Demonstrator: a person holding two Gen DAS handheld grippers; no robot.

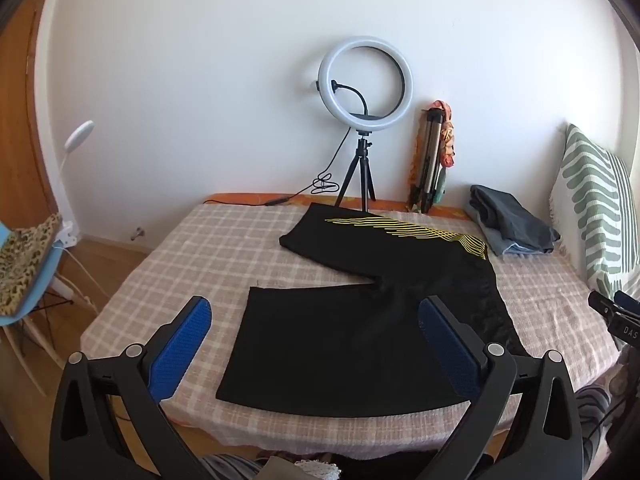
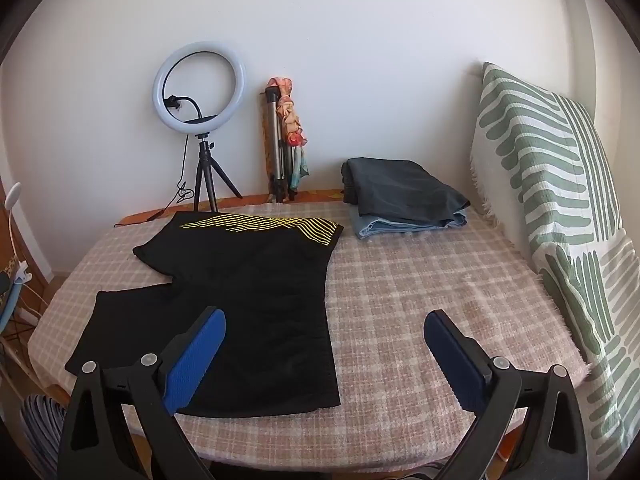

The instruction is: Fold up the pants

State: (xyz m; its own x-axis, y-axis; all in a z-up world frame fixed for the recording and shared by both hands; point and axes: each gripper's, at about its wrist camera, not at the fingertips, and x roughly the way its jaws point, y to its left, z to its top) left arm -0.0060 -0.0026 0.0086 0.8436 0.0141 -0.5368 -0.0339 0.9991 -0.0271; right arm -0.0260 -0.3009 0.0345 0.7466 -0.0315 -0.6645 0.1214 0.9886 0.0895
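— While both tongs hang wide open with nothing between their blue pads, where do the pants sit?

— Going left to right: there is a blue chair (image 1: 24, 280) at the far left, off the bed. Then the left tongs (image 1: 314, 350) hover over the near leg of the black pants (image 1: 340, 344), which lie flat on the checked bedspread (image 1: 192, 252). The two legs splay apart towards the left, and the one with yellow stripes runs along the far side, in front of the ring light (image 1: 366, 88). The waistband lies to the right, close to the right tongs (image 2: 324, 360), whose left pad hangs over the fabric while the right one is over bare bedspread.

— And further right?

— A stack of folded clothes (image 2: 404, 196) sits at the back, well apart from the pants, and then a green-patterned pillow (image 2: 560, 184) leans against the wall.

— What could spoil the fold?

— I'd say the splayed legs. If one leg is carried over without lining up the hems, the halves will land crooked. Thin cloth like that may also slip from a shallow pinch, or the tongs might grab the bedspread along with it and drag it up.
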